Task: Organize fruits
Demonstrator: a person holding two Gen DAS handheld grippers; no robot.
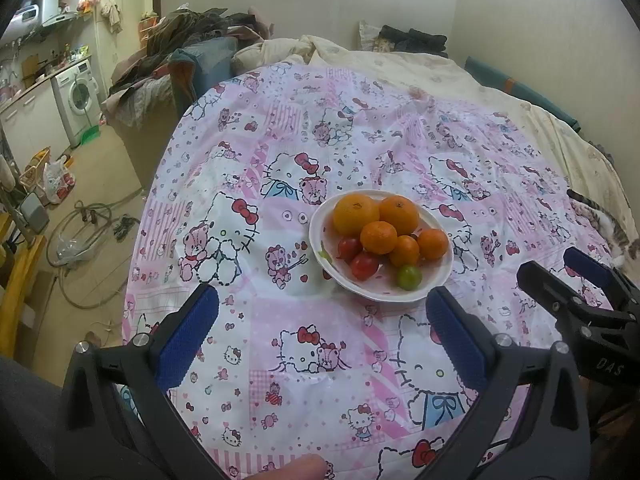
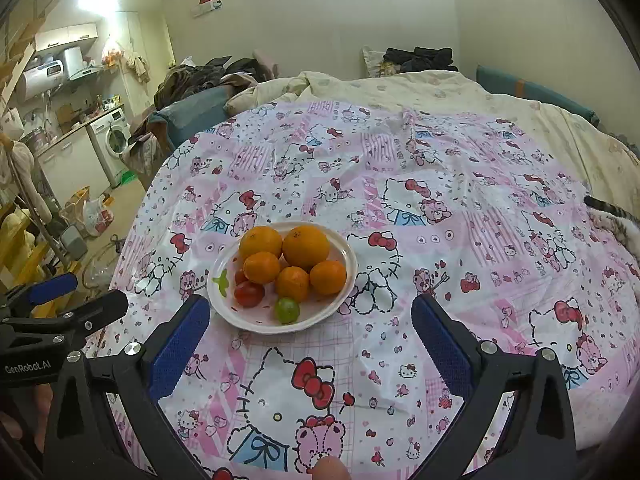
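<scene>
A white plate [image 1: 434, 280] sits on a pink cartoon-print sheet [image 1: 320, 360] on a bed; it also shows in the right wrist view [image 2: 348, 264]. It holds several oranges [image 1: 356, 208] [image 2: 306, 246], red tomatoes [image 1: 364, 266] [image 2: 249, 294] and one green tomato [image 1: 409, 277] [image 2: 287, 310]. My left gripper [image 1: 322, 306] is open and empty, just short of the plate. My right gripper [image 2: 310, 314] is open and empty, its left finger beside the plate's near rim. Each gripper shows in the other's view: the right one [image 1: 568, 272] and the left one [image 2: 84, 296].
A cream duvet [image 2: 440, 84] and dark clothes [image 2: 420, 58] lie at the bed's far end. A tabby cat [image 1: 604, 220] lies at the right edge. On the left are the floor with hoses [image 1: 80, 232], bags, a washing machine [image 1: 78, 96] and a clothes-piled sofa [image 1: 192, 48].
</scene>
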